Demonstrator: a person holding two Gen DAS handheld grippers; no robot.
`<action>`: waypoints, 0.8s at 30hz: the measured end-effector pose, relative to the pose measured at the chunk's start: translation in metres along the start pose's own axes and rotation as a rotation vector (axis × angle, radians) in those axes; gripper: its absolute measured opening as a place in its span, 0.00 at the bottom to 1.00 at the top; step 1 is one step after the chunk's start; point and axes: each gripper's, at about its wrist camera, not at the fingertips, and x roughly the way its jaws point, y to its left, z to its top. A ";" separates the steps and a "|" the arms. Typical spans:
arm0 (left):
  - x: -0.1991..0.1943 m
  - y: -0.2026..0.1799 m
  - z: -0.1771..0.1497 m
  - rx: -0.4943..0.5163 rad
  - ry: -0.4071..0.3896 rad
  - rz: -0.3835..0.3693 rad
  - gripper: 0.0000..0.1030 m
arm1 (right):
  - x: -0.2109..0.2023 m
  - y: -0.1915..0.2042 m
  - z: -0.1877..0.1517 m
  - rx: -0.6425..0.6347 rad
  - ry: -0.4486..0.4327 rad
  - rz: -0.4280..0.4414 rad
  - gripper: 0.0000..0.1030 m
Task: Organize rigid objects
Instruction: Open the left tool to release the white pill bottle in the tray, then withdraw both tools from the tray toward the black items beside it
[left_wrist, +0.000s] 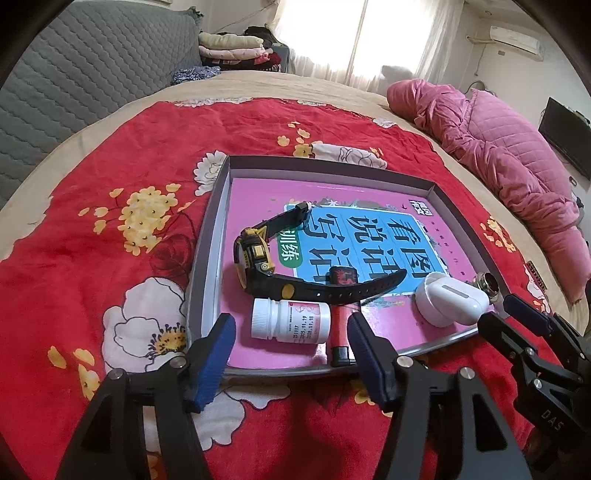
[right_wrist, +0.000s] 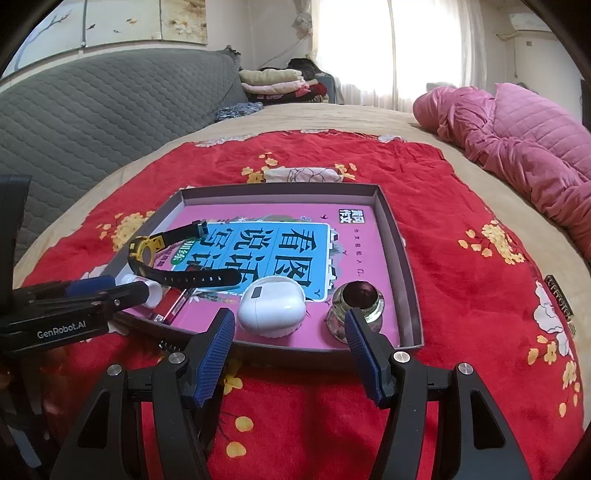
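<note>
A shallow grey tray (left_wrist: 207, 258) on the red floral cloth holds a pink book (left_wrist: 258, 192). On the book lie a black-and-yellow watch (left_wrist: 258, 258), a white pill bottle (left_wrist: 290, 321) on its side, a red stick-shaped item with a black end (left_wrist: 341, 332), a white earbud case (right_wrist: 271, 308) and a small glass jar (right_wrist: 356, 304). My left gripper (left_wrist: 291, 350) is open at the tray's near edge, with the bottle just ahead between its fingertips, untouched. My right gripper (right_wrist: 290, 343) is open at the near edge, in front of the case and jar, holding nothing.
The red cloth (left_wrist: 92, 240) covers a beige bed. A pink quilt (left_wrist: 498, 155) is bunched at the right, a grey padded headboard (left_wrist: 74, 74) stands at the left, and folded clothes (left_wrist: 236, 48) are stacked at the back. The right gripper (left_wrist: 506, 317) shows beside the tray's right corner.
</note>
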 end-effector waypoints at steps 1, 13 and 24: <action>-0.001 0.000 0.000 -0.001 -0.002 -0.003 0.60 | -0.001 0.000 0.000 0.001 0.000 0.000 0.62; -0.015 -0.004 -0.002 0.016 -0.017 0.023 0.61 | -0.011 -0.001 0.001 0.009 -0.023 0.008 0.62; -0.030 -0.010 -0.006 0.033 -0.024 0.027 0.61 | -0.028 0.000 0.000 0.006 -0.047 0.019 0.62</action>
